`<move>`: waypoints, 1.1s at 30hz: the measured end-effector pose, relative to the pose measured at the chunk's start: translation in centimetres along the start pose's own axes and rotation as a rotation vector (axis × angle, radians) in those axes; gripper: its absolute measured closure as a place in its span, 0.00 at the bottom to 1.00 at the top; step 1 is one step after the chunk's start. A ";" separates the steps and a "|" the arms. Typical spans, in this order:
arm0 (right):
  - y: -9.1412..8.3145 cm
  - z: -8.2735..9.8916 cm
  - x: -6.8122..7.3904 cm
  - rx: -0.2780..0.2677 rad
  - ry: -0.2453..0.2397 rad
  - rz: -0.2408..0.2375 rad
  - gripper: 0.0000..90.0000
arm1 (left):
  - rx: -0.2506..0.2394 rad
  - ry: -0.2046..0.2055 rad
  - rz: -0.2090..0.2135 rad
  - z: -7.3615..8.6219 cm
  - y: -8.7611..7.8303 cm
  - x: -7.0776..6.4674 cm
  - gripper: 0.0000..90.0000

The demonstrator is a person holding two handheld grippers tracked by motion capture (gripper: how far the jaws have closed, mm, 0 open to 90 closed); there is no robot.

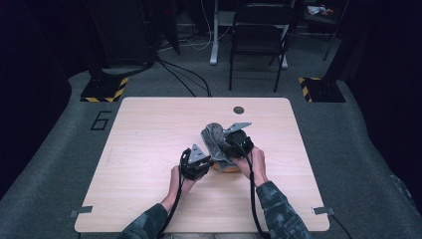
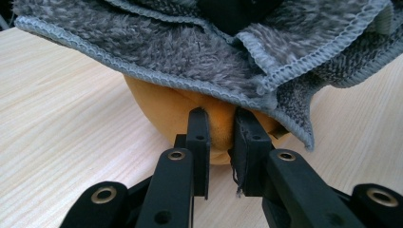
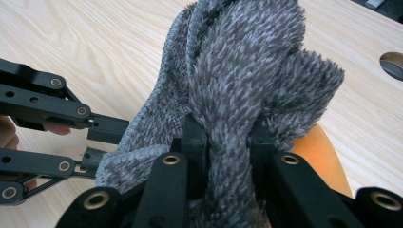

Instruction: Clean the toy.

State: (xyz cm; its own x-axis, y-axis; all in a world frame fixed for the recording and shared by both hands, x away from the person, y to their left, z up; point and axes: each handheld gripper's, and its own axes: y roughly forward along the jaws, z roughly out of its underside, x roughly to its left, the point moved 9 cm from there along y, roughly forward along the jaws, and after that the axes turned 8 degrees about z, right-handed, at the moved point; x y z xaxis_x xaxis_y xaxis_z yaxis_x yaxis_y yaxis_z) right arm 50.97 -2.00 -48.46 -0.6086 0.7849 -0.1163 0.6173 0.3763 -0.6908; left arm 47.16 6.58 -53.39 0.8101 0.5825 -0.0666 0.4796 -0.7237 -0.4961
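1. The left gripper (image 2: 221,142) has its jaws clamped on the rim of an orange bowl (image 2: 176,111). In the high view this gripper (image 1: 196,164) sits just left of the bowl (image 1: 225,168).
2. The right gripper (image 3: 228,142) has its jaws closed on a fold of a grey microfibre cloth (image 3: 237,76). In the high view it (image 1: 239,141) stands above and behind the bowl.
3. Container: the orange bowl rests on the wooden table (image 1: 149,149), near the middle and somewhat toward the near edge. The cloth (image 1: 214,137) drapes over its top. Whether anything else lies inside the bowl cannot be told.
4. Orientation: the cloth is bunched and drawn upward from the bowl. Its long axis runs from the bowl up toward the right gripper's jaws. A stitched hem (image 2: 142,73) crosses the left gripper view above the bowl (image 2: 176,111).
5. In the right gripper view, the left gripper (image 3: 102,140) reaches in from the left edge to the cloth's lower hem.
6. Writing: a dark numeral "6" (image 1: 101,120) is marked on the floor beside the table's far left corner.
7. A round cable hole (image 1: 239,109) lies near the far edge of the table.
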 end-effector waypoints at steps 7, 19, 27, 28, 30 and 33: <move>-0.6 -0.6 0.3 -0.056 0.008 -0.034 0.84 | 0.010 -0.001 0.007 0.1 -0.1 0.2 0.86; 0.2 -0.1 0.3 -0.017 -0.075 0.030 0.85 | 0.015 0.013 0.002 0.0 0.1 -0.5 0.88; -0.3 0.4 -0.1 0.006 -0.057 0.028 0.85 | 0.025 0.012 0.016 0.2 0.2 -0.5 0.88; -0.4 0.5 -0.3 0.009 -0.058 0.032 0.85 | 0.026 0.013 0.015 0.2 0.1 -0.5 0.88; -0.7 0.7 -0.5 0.022 -0.042 0.034 0.85 | 0.026 0.013 0.015 0.2 0.2 -0.6 0.88; -1.1 1.1 -1.3 0.031 -0.021 0.040 0.85 | 0.021 0.009 0.013 0.2 0.2 -0.6 0.88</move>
State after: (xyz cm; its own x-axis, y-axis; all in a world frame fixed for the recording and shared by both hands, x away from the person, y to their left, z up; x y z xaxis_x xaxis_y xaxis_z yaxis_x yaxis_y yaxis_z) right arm 50.48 -3.97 -48.37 -0.5939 0.7887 -0.1590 0.6261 0.3289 -0.7070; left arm 46.76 6.15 -53.63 0.8192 0.5697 -0.0657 0.4619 -0.7234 -0.5131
